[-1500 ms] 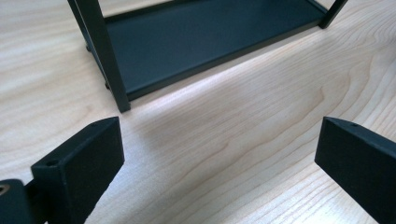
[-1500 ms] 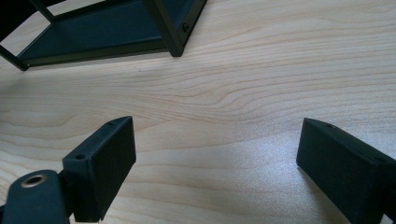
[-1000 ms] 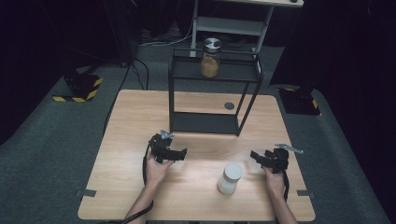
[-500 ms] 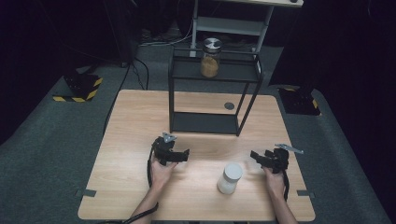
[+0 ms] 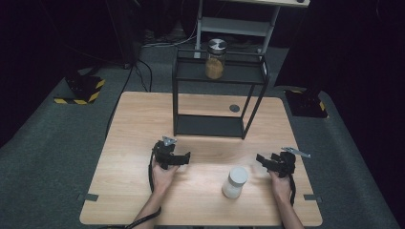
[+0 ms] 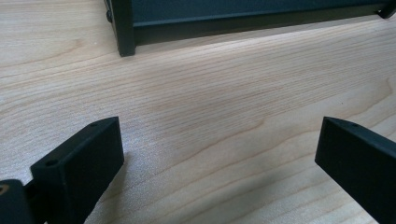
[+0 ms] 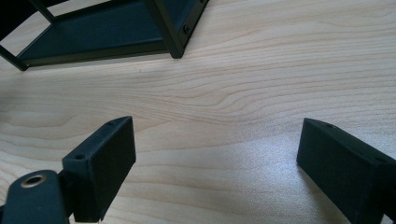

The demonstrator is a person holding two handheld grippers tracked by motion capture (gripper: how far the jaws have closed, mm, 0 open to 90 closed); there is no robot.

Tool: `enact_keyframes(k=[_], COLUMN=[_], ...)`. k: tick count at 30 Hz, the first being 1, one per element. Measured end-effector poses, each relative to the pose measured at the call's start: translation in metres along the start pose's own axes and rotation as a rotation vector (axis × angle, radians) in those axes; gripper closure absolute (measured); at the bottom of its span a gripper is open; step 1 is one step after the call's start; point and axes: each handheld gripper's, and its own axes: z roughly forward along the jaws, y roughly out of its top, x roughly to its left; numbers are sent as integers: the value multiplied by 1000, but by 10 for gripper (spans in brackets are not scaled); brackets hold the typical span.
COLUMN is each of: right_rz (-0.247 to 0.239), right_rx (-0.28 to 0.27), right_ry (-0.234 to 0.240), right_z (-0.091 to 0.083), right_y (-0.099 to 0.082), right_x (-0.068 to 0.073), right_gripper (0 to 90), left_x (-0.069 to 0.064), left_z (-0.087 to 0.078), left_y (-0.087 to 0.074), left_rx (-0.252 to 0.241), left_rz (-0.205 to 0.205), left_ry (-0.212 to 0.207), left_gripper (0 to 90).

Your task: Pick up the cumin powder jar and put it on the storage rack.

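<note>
Since a second ago, the left gripper (image 5: 184, 158) has crept a little toward 3 o'clock across the table (image 5: 133, 124), while the right gripper (image 5: 263, 160) has kept its place. Largest on that light wooden table is the black shelf frame (image 5: 177, 102), standing at 12 o'clock from both hands; its lower tray shows in both gripper views, at the top edge. A glass jar (image 5: 215, 59) with a metal lid and brown contents stands on the frame's upper shelf. Smaller, the white jar (image 5: 236, 182) stands upright on the tabletop between the hands, at about 4 o'clock from the left gripper and 8 o'clock from the right gripper, near the latter but not touching it. Both grippers hang low over bare wood with jaws spread wide and released, nothing between them, as each gripper view shows. A small dark disc (image 5: 234, 108) lies on the table behind the frame.
</note>
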Motion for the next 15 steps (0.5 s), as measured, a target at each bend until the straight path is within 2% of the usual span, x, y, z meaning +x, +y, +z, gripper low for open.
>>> enact_keyframes(k=[11, 13, 15], right_rz=[1, -1, -2], right_rx=[-6, -9, -11], right_ry=[0, -1, -4], right_z=[0, -1, -1], right_y=[-1, -2, -2], right_x=[0, 0, 1], right_gripper=[104, 104, 103], left_x=[1, 2, 3], left_z=[1, 2, 2], left_y=[4, 2, 2], left_rx=[18, -1, -1], left_rz=[-16, -43, -47], left_ry=[11, 5, 3], left_gripper=[21, 26, 27])
